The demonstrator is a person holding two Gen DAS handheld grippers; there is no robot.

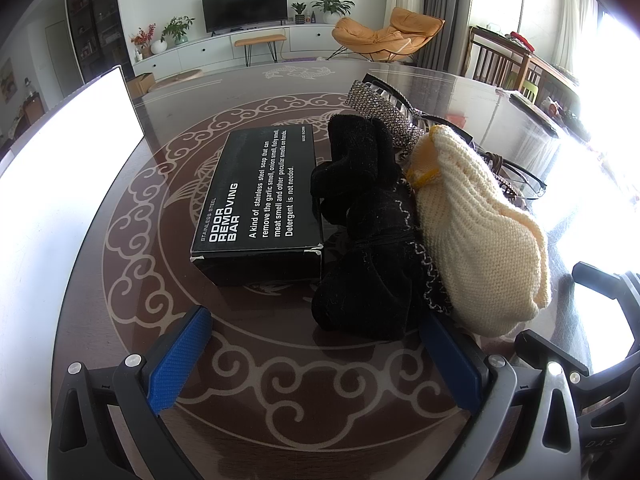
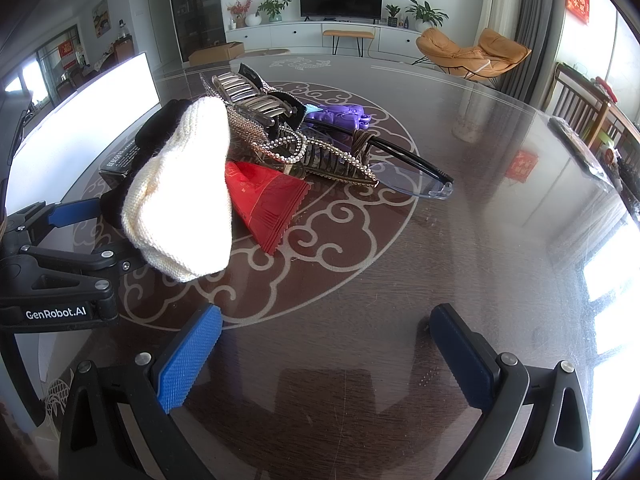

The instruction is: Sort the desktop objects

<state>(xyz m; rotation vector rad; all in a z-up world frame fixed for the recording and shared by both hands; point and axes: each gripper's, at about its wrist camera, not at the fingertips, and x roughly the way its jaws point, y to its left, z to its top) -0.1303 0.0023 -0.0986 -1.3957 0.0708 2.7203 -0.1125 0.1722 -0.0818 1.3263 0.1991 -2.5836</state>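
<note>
socks, a black pair and a cream knit pair, lie mid-desk beside the black box. soft, light, squashy; i'd pinch the black bundle's middle. left gripper fingers spread just before it; right gripper fingers spread, empty.

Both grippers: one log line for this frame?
left: open, facing black sock | right: open, empty | cream sock: on pile

the black box reads "stainless steel odor removing bar"; the left gripper reads "genrobot.ai".
</note>
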